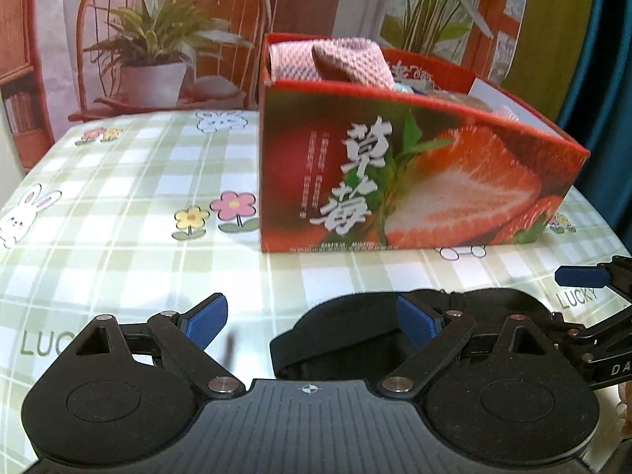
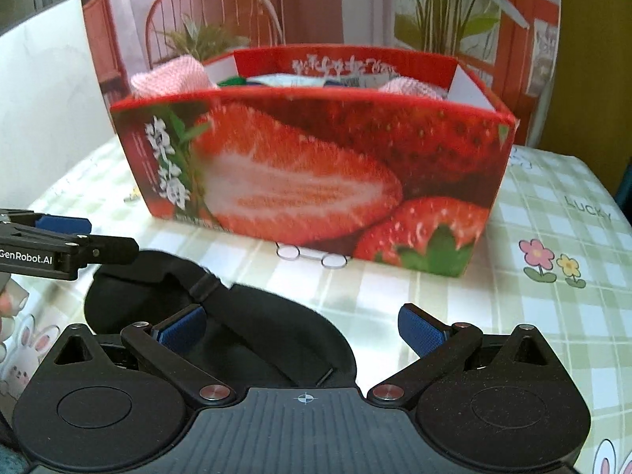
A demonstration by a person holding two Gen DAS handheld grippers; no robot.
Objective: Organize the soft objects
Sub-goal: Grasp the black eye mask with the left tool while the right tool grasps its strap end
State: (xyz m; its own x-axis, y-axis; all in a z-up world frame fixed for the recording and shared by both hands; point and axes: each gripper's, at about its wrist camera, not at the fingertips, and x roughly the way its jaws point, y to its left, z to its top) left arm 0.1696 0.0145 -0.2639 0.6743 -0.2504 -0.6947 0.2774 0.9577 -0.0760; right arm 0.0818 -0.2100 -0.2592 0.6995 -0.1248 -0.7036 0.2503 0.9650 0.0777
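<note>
A black sleep mask [image 1: 347, 339] with an elastic strap lies on the checked tablecloth in front of a red strawberry-print box [image 1: 395, 166]. My left gripper [image 1: 312, 320] is open, low over the mask's left end, and its right finger overlaps the fabric. My right gripper [image 2: 302, 328] is also open, and the mask [image 2: 256, 316] sits between its fingers, mostly toward the left one. Neither gripper holds anything. The box [image 2: 316, 166] contains a pink waffle cloth [image 1: 343, 61] and other items, partly hidden by its walls.
The table has a green checked cloth [image 1: 118, 181] with flower and rabbit prints. Behind it hangs a backdrop picturing a chair and potted plants [image 1: 154, 43]. A finger of the right gripper [image 1: 580, 276] shows at the left view's right edge. A person's fingers [image 2: 10, 300] appear at the right view's left edge.
</note>
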